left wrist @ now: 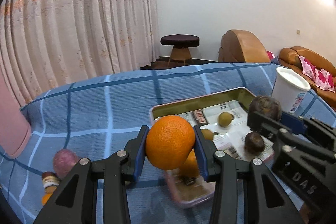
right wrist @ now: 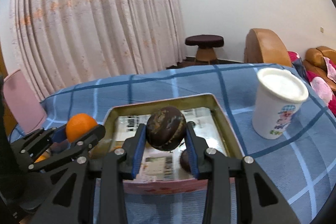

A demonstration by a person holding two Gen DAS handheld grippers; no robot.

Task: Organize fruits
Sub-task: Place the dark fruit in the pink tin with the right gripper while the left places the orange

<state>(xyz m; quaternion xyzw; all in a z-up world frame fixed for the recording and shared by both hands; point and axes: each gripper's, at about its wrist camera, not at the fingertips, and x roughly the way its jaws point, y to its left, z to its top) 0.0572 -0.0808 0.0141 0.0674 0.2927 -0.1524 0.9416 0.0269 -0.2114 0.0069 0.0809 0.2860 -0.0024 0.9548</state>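
the left tongs [left wrist: 171, 145] clench an orange [left wrist: 170, 141] above the near left corner of the tray [left wrist: 187, 103]. the right tongs [right wrist: 166, 138] grip a dark brown fruit [right wrist: 166, 128] over the tray's paper-lined middle. inside lie a greenish fruit [left wrist: 225, 118] and a smaller dark fruit [left wrist: 254, 142] (partly hidden behind the right tongs). a white cup [right wrist: 278, 105] stands just right of the tray on the blue checked table [left wrist: 94, 110]; a purple fruit [left wrist: 65, 162] sits well to its left.

Left claw [left wrist: 170, 145] is clamped on an orange [left wrist: 170, 141], raised, fingers level. Right claw [right wrist: 166, 138] is clamped on a dark brown fruit [right wrist: 166, 131], raised just beside the left.
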